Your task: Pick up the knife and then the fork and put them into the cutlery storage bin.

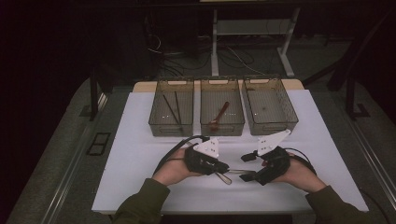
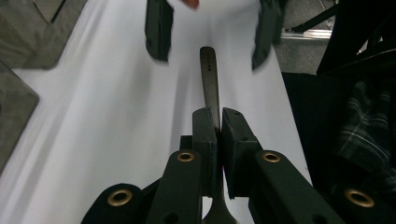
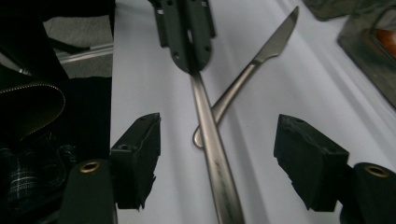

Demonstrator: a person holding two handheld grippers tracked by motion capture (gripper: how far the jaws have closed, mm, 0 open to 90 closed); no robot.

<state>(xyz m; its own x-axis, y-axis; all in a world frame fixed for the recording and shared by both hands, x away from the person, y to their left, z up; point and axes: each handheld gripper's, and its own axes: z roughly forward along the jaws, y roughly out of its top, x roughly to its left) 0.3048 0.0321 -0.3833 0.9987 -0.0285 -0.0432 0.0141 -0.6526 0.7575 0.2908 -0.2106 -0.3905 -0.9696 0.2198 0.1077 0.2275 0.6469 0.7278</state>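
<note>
My left gripper (image 1: 223, 167) is shut on the neck of a steel utensil (image 2: 209, 74), whose long handle points straight out toward the other hand. My right gripper (image 3: 222, 137) is open, with one pad (image 3: 140, 140) on each side of that handle (image 3: 210, 135) and not touching it. In the high view both grippers face each other tip to tip near the table's front middle, right gripper (image 1: 246, 166) opposite the left. A steel knife (image 3: 266, 51) lies flat on the white table, crossing under the held handle. Which utensil the left gripper holds I cannot tell.
Three clear bins stand in a row behind the hands. The left bin (image 1: 171, 132) holds thin dark sticks (image 1: 173, 108), the middle bin (image 1: 222, 132) a reddish-brown spoon (image 1: 219, 114), and the right bin (image 1: 275, 127) looks bare. The white table top (image 1: 140, 163) ends just behind the forearms.
</note>
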